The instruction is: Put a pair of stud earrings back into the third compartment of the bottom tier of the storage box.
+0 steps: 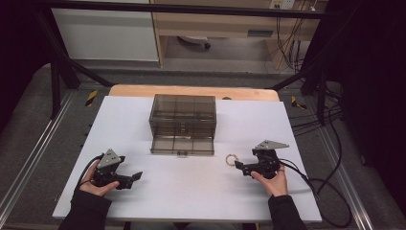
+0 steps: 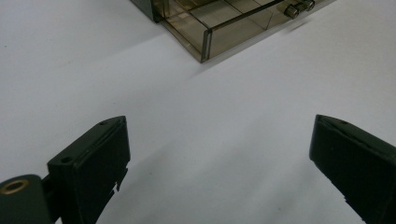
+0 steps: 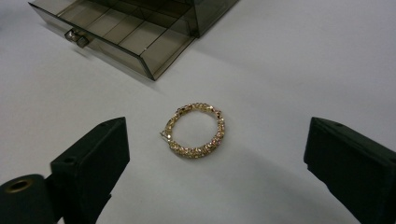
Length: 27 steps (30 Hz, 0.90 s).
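Now the right gripper [image 3: 215,154] stands wide around nothing, with the gold beaded round bracelet [image 3: 195,129] at its 12 o'clock. The left gripper [image 2: 219,163] is wide too.

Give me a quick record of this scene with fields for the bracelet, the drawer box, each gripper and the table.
bracelet: gold bracelet lying flat on the table, ahead of the right gripper, untouched
drawer box: smoky clear drawer box, bottom drawer pulled out, compartments look empty
right gripper: right gripper open, fingers either side of the bracelet, not gripping
left gripper: left gripper open, nothing between its fingers
table: white table
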Each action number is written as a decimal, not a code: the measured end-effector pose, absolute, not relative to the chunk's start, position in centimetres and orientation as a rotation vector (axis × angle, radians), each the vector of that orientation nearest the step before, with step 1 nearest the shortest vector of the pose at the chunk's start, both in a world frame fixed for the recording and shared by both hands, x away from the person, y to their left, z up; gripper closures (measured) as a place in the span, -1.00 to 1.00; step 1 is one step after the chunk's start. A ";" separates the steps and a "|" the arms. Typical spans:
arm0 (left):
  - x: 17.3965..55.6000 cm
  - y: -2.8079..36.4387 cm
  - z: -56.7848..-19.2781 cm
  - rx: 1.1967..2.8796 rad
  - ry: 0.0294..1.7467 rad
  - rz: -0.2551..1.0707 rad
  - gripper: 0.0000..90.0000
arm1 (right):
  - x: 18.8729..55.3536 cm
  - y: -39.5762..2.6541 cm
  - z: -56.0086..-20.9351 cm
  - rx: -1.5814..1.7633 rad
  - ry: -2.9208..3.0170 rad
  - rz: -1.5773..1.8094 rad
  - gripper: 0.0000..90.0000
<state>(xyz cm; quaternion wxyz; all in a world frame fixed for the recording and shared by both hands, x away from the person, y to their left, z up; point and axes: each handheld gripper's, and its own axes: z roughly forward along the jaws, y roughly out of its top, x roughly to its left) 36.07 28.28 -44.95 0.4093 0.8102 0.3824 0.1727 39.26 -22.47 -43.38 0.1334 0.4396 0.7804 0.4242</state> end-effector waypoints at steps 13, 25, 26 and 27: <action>36.0 28.6 -45.0 2.035 0.973 0.427 -0.89 | 40.8 -21.5 -43.5 1.308 2.267 1.201 -0.12; 36.0 28.8 -45.1 2.028 0.980 0.427 -0.89 | 41.1 -21.0 -44.3 1.371 2.276 1.148 0.39; 36.0 28.8 -45.1 2.028 0.979 0.428 -0.89 | 41.1 -21.0 -44.3 1.375 2.277 1.151 0.42; 36.0 28.8 -45.1 2.029 0.978 0.428 -0.89 | 41.0 -21.0 -44.3 1.378 2.280 1.146 0.46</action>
